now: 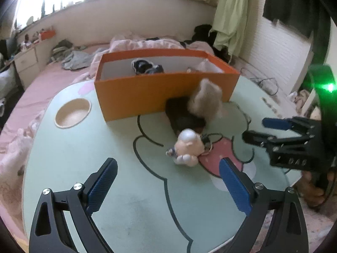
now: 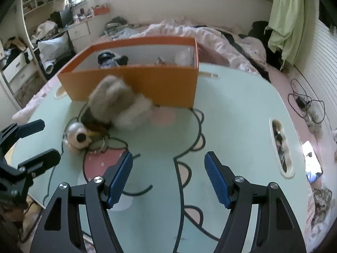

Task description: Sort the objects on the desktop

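Note:
An orange box [image 1: 164, 92] stands at the back of the pale green table [image 1: 73, 158], with dark items and something white inside. In front of the box a fluffy beige toy [image 1: 206, 99] looks blurred, over a dark flat object [image 1: 183, 118]. A pearly white figurine [image 1: 189, 145] lies nearer, beside a thin cord. My left gripper [image 1: 168, 185] is open and empty just short of the figurine. My right gripper [image 1: 256, 129] is open at the right. In the right wrist view the right gripper [image 2: 169, 179] holds nothing; the toy [image 2: 120, 103], figurine [image 2: 79, 138], box [image 2: 147, 84] and left gripper [image 2: 46, 139] lie ahead and to the left.
A round wooden cup recess [image 1: 72, 112] sits at the table's left, and a slot handle [image 2: 281, 147] is cut into its right edge. A pink bed with clothes surrounds the table. A black cable [image 2: 303, 103] lies on the bed at right.

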